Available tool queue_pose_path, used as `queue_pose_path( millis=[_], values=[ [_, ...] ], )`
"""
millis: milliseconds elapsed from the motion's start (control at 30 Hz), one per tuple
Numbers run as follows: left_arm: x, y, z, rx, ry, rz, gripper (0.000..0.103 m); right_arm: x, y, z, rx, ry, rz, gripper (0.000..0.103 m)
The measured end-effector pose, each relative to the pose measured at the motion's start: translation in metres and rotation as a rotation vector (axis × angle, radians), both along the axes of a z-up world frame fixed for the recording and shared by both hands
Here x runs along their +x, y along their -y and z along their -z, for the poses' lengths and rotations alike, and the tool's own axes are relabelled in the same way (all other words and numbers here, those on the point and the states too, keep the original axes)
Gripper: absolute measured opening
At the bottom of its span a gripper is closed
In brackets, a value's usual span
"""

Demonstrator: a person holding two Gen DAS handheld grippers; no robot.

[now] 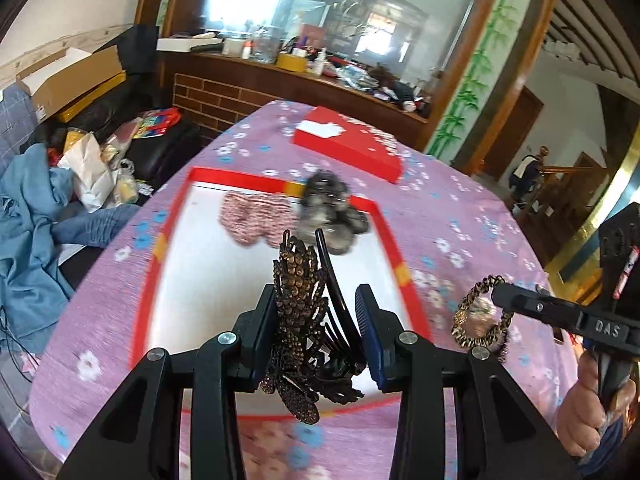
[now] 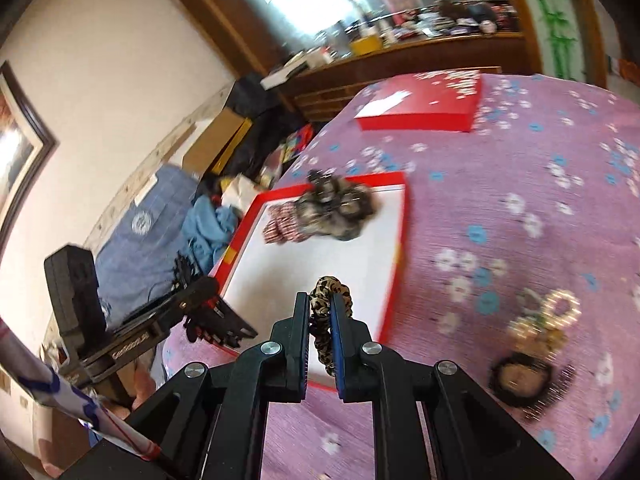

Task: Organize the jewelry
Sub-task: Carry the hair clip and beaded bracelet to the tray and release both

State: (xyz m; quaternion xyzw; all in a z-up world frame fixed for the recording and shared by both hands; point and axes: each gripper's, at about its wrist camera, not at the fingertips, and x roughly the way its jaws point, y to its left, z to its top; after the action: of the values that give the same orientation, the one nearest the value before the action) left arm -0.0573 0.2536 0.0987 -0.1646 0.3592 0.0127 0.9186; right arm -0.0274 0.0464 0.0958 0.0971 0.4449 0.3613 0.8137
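Observation:
My left gripper [image 1: 318,300] is shut on a brown rhinestone hair claw clip [image 1: 298,308], held above the near end of a red-rimmed white tray [image 1: 176,216]. My right gripper [image 2: 320,310] is shut on a leopard-print scrunchie [image 2: 328,292] and hovers over the tray's near right corner [image 2: 400,216]. In the tray's far end lie a red-and-white striped scrunchie [image 1: 256,216] and a grey patterned scrunchie [image 1: 332,212]. In the left wrist view the right gripper [image 1: 496,292] shows at the right with the leopard scrunchie [image 1: 480,316]. The left gripper [image 2: 208,284] with the clip shows at the left of the right wrist view.
A red box lid [image 1: 348,148] lies farther back on the purple flowered tablecloth [image 2: 520,200]. A pearl hair tie [image 2: 560,308] and a dark hair tie [image 2: 520,380] lie on the cloth to the right. Clothes and bags [image 1: 80,168] pile up left of the table.

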Motion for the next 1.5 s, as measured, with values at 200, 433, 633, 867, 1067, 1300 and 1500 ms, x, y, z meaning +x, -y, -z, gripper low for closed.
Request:
queue_pose_path(
  millis=[200, 433, 633, 867, 1067, 1300, 1500],
  values=[
    [0.026, -0.037, 0.01, 0.029, -0.046, -0.051, 0.038, 0.019, -0.053, 0.01, -0.043, -0.018, -0.043, 0.011],
    [0.066, -0.069, 0.03, 0.037, -0.114, -0.092, 0.038, 0.045, -0.105, 0.024, -0.022, -0.046, -0.068, 0.011],
    [0.094, -0.079, 0.042, 0.012, -0.137, -0.103, 0.038, 0.068, -0.125, 0.049, -0.053, -0.088, -0.047, 0.012],
    [0.105, -0.078, 0.041, 0.002, -0.129, -0.094, 0.043, 0.083, -0.113, 0.064, -0.091, -0.129, -0.012, 0.013],
    [0.101, -0.076, 0.031, -0.002, -0.102, -0.104, 0.054, 0.078, -0.095, 0.052, -0.087, -0.097, 0.002, 0.032],
    [0.072, -0.052, 0.008, 0.051, -0.046, -0.087, 0.054, 0.056, -0.056, 0.035, -0.053, -0.065, 0.017, 0.033],
    [0.034, 0.01, -0.012, 0.116, 0.055, -0.009, 0.064, 0.027, -0.009, 0.025, -0.091, -0.021, 0.043, 0.033]
  ],
)
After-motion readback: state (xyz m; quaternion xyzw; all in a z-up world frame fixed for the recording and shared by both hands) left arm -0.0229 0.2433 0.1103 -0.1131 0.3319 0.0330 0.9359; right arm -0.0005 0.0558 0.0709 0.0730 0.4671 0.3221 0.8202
